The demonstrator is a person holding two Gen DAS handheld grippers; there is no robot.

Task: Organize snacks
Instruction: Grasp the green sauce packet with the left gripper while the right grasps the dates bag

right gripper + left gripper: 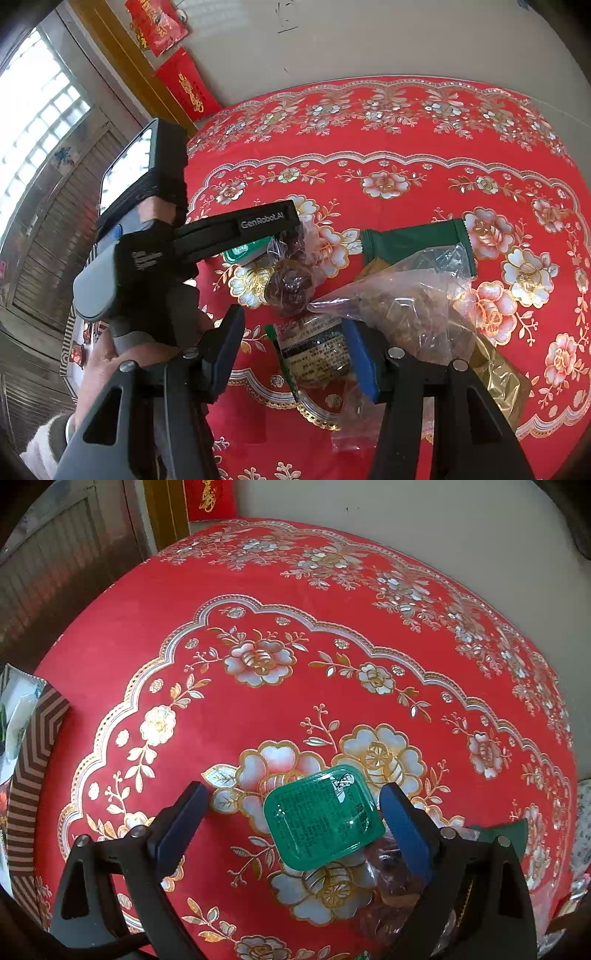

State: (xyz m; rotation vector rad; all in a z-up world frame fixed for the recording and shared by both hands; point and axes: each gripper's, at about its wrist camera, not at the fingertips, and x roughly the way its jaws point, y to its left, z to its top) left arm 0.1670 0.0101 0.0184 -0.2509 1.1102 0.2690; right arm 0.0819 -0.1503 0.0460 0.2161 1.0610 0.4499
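A small green jelly cup lies on the red flowered tablecloth. My left gripper is open, its blue pads either side of the cup, the right pad close to its edge. In the right wrist view the cup peeks from under the left gripper's body. My right gripper is open over a dark printed snack packet. A clear bag of brown round snacks lies just beyond it.
A large clear bag of brown snacks, a green packet and a gold packet lie to the right. A brown striped box with packets stands at the table's left edge. A wall stands behind the table.
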